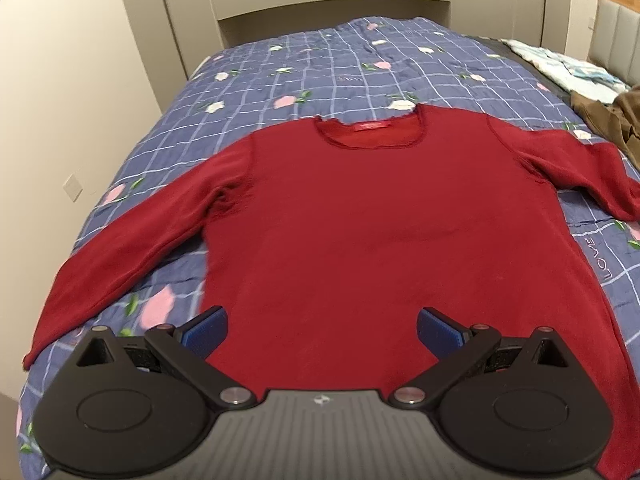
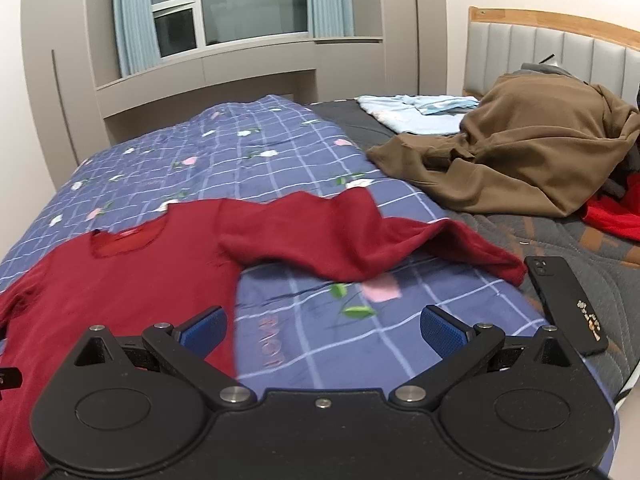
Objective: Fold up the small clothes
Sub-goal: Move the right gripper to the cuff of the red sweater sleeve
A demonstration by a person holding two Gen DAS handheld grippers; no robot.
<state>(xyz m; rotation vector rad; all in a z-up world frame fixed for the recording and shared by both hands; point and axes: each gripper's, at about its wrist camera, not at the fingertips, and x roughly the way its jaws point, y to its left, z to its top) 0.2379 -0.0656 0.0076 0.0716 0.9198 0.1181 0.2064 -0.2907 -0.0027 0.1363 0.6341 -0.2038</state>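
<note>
A dark red long-sleeved sweater (image 1: 360, 220) lies flat on the bed, neck away from me, both sleeves spread out. My left gripper (image 1: 322, 330) hovers over its lower hem, open, nothing between its blue pads (image 1: 206, 330). In the right wrist view the sweater (image 2: 120, 280) fills the lower left and its right sleeve (image 2: 360, 240) lies rumpled across the quilt. My right gripper (image 2: 323, 330) is open above the bare quilt beside the sweater's right edge, holding nothing.
A blue checked floral quilt (image 1: 320, 68) covers the bed. A brown garment (image 2: 520, 152) is heaped at the right near the headboard (image 2: 560, 52), with light blue folded cloth (image 2: 420, 114) and a red cloth (image 2: 616, 212) nearby. A black phone (image 2: 568, 300) lies by the sleeve cuff.
</note>
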